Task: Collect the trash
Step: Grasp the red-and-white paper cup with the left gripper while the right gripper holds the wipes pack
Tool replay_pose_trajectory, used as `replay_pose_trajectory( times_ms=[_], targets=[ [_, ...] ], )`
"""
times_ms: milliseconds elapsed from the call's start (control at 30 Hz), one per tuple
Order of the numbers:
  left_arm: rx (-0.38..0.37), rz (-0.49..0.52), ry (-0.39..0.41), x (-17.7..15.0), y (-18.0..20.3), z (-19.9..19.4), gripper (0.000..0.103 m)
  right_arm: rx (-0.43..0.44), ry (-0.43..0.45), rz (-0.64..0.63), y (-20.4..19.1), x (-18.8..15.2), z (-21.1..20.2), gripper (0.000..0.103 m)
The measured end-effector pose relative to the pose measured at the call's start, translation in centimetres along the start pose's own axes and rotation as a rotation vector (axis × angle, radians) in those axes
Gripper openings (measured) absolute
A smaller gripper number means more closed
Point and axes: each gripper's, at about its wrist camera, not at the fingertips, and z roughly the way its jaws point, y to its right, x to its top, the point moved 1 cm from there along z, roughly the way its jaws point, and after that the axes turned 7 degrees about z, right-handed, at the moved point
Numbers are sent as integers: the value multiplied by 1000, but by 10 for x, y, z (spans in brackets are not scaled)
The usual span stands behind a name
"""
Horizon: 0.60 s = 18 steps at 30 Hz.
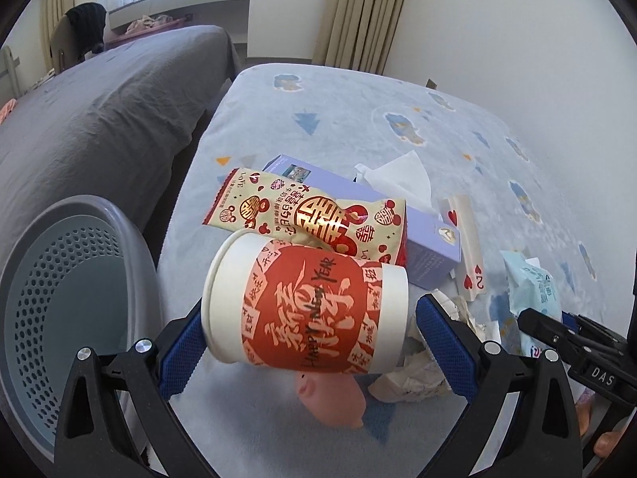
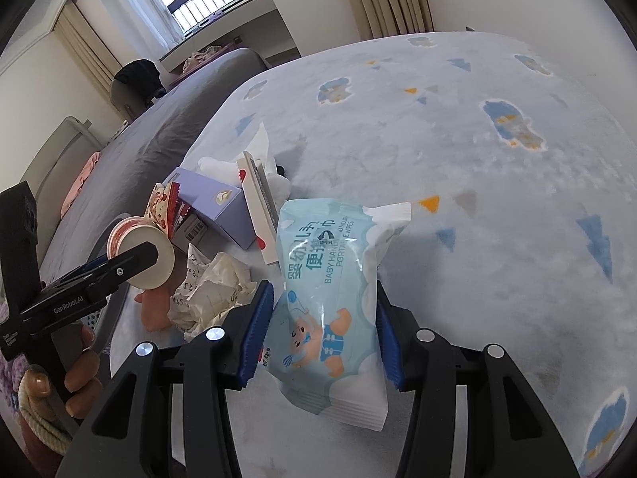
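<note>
My left gripper (image 1: 306, 330) is shut on a red and white paper cup (image 1: 306, 302), held on its side above the blue patterned bed cover (image 1: 358, 111). The cup also shows in the right wrist view (image 2: 141, 251). My right gripper (image 2: 324, 334) is shut on a light blue pack of baby wipes (image 2: 330, 294), lifted a little off the cover. A grey perforated bin (image 1: 67, 298) stands at the left. Crumpled paper (image 2: 211, 290) lies between the grippers.
On the cover lie a red and cream snack wrapper (image 1: 306, 211), a purple tissue box (image 1: 422, 239), a playing-card box (image 1: 466, 239) and a pink toy (image 1: 330, 398). A grey bed (image 1: 99, 111) runs along the left.
</note>
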Motion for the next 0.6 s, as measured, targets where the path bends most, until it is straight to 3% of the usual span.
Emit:
replay_pose_trajectory(
  times_ms=[100, 133, 367, 600],
  targets=[
    [-17, -12, 9, 1, -1, 1, 88, 1, 1, -2, 1, 1, 0, 48],
    [-25, -12, 4, 0, 0, 1, 79, 2, 1, -2, 1, 0, 0, 48],
    [-17, -2, 21, -8, 9, -12, 79, 2, 13, -16, -3, -1, -4, 48],
    [85, 5, 84, -17, 0, -56, 79, -17, 44, -51, -17, -4, -17, 48]
  ],
)
